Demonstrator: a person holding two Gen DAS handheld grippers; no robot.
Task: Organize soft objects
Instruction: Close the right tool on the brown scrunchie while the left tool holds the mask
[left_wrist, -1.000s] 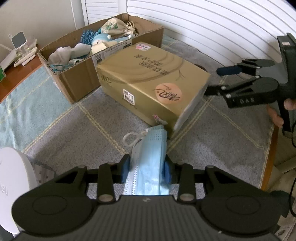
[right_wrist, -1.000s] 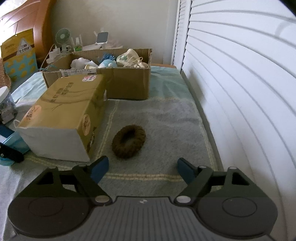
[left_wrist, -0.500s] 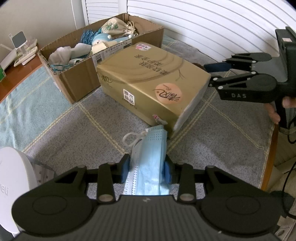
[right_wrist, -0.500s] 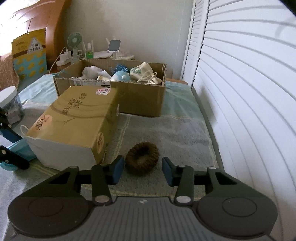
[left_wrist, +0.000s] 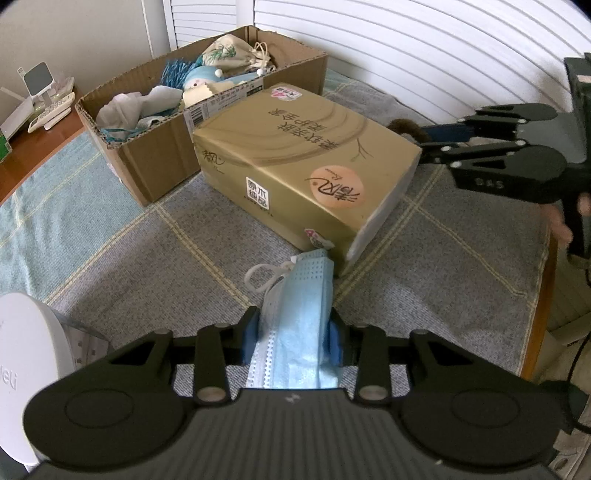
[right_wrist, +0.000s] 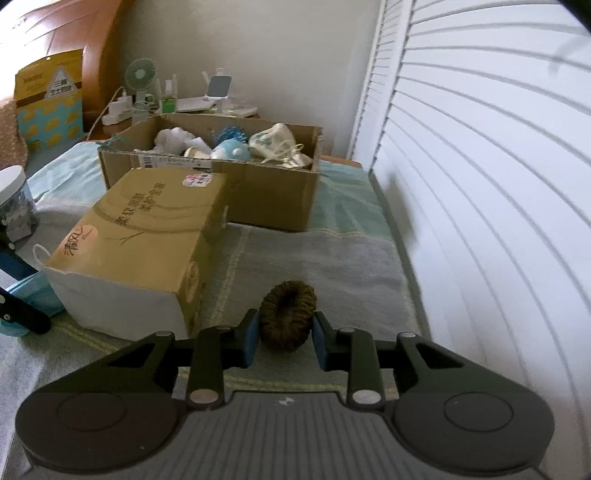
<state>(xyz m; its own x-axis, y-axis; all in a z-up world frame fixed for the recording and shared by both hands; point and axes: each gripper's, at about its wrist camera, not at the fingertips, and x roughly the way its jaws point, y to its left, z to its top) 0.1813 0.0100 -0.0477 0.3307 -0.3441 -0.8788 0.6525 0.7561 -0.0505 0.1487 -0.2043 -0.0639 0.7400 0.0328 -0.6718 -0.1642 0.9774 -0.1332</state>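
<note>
My left gripper (left_wrist: 293, 338) is shut on a folded blue face mask (left_wrist: 295, 314), low over the grey cloth, just in front of the gold tissue box (left_wrist: 306, 166). My right gripper (right_wrist: 284, 338) is shut on a brown knitted hair ring (right_wrist: 287, 315), held beside the tissue box (right_wrist: 147, 240). It also shows at the right of the left wrist view (left_wrist: 421, 142), with the ring (left_wrist: 404, 127) at its tips. An open cardboard box (left_wrist: 155, 162) holding several soft items stands behind (right_wrist: 273, 195).
A white-lidded jar (left_wrist: 26, 365) stands close at my left; it also shows in the right wrist view (right_wrist: 14, 199). White shutters (right_wrist: 480, 184) run along the right. The table edge (left_wrist: 539, 314) is at right. A desk with small devices (right_wrist: 166, 99) stands behind.
My right gripper closed from wide open onto the hair ring and lifted it forward beside the tissue box. The left gripper stayed still, holding the mask.
</note>
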